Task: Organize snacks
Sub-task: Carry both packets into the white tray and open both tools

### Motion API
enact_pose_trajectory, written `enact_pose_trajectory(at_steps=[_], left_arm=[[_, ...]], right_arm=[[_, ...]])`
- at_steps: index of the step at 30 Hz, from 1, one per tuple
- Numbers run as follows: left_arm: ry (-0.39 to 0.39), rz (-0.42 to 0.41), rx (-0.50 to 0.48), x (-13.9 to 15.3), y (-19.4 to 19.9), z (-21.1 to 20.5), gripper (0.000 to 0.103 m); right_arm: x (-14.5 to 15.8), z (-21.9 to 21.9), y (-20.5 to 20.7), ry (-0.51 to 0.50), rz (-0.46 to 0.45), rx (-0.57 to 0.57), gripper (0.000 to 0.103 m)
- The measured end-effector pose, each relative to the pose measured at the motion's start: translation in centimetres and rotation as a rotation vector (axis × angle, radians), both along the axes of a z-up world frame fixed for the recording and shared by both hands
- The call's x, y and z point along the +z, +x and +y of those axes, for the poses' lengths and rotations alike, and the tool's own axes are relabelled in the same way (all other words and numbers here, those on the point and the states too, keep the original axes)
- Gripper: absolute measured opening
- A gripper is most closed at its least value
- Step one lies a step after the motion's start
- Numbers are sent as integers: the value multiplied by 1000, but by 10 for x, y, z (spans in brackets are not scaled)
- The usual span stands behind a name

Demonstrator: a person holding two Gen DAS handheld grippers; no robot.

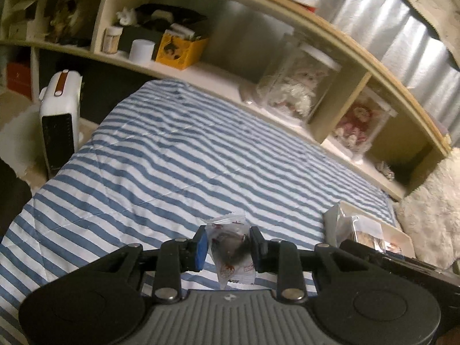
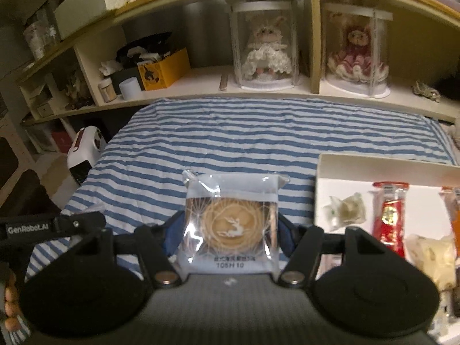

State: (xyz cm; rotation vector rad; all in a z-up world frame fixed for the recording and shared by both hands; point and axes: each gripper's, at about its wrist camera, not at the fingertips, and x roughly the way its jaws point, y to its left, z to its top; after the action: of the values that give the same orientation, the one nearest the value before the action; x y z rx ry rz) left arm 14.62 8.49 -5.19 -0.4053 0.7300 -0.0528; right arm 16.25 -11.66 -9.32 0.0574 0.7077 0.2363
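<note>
Your left gripper (image 1: 228,248) has its jaws pinched on a small snack packet (image 1: 233,254), a clear-and-white wrapper with red print and something dark inside. The packet stands upright between the blue pads (image 1: 201,251), raised above the striped bedspread (image 1: 178,155). To the right of this gripper, the near corner of the white tray (image 1: 399,234) lies on the bed with a few clear wrappers in it.

Your right gripper (image 2: 230,230) holds a square pastry packet (image 2: 231,224): a clear wrapper over a round golden cake stamped with a white deer. The jaws press against its two sides, and the packet faces the camera flat, hiding most of the fingers. It hangs over the bedspread (image 2: 230,132), just left of the tray (image 2: 373,166) and not over it.

Inside the tray you can see a pale green wrapped sweet (image 2: 346,208) near the left wall, a red packet (image 2: 389,220) standing lengthwise beside it, a yellowish packet (image 2: 431,256) nearer to you, and an orange one (image 2: 454,215) cut off at the right edge.

Behind the bed runs a wooden headboard shelf (image 2: 201,82). It carries two dolls in clear cases, one in a white dress (image 2: 266,49) and one in pink (image 2: 358,53), with a yellow box (image 2: 164,70) and a white cylinder (image 2: 129,87) further left. A white heater (image 1: 59,120) stands on the floor off the bed's left side.
</note>
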Motion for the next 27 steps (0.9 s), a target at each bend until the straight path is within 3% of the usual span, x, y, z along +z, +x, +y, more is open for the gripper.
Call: enact_pose_trajectory(at_steps=[27], left_arm=[[5, -138, -212, 31, -28, -91, 32]], right_arm=[[26, -143, -63, 50, -84, -146, 70]])
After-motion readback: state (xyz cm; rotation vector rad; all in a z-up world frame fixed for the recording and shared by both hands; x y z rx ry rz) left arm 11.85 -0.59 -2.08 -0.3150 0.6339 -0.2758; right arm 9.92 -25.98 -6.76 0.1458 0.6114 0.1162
